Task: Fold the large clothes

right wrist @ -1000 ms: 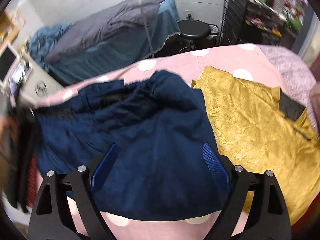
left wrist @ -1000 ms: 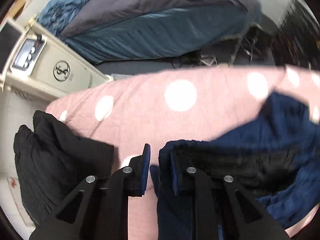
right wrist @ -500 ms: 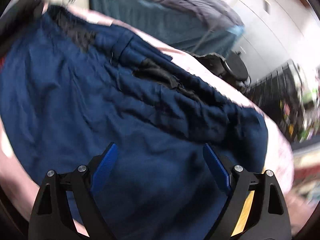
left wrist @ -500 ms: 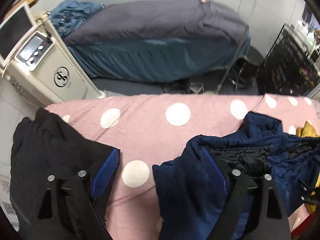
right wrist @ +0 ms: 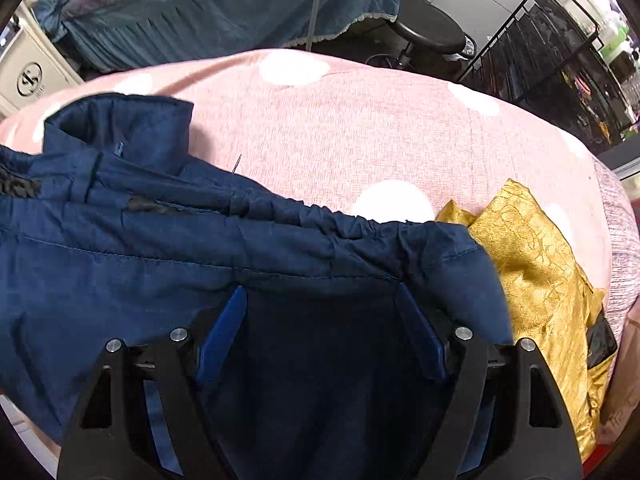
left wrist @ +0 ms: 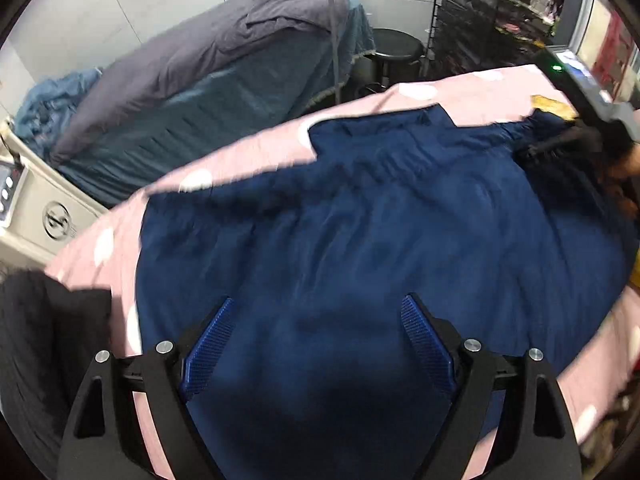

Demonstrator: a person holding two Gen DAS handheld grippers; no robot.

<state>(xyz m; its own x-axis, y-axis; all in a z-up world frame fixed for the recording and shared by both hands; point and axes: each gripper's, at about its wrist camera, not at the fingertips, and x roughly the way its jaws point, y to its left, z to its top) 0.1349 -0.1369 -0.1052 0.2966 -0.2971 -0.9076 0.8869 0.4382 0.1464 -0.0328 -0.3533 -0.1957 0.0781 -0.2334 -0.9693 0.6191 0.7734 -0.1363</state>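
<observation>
Both grippers, left gripper (left wrist: 318,320) and right gripper (right wrist: 320,312), gape wide, holding nothing, over the navy jacket (left wrist: 360,220)

In the upper left of the left wrist view I see a bed (left wrist: 208,92) with a grey quilt (left wrist: 192,52) over a teal cover. A crumpled blue cloth (left wrist: 52,100) lies at its left end. At the left edge stands a cream machine (left wrist: 44,216) with a round logo. Near the top centre I see a round black stool (left wrist: 396,46), and to its right a black wire rack (left wrist: 480,28) with many small items. In the right wrist view the stool (right wrist: 430,26) is at the top centre, and the rack (right wrist: 560,60) fills the upper right.
</observation>
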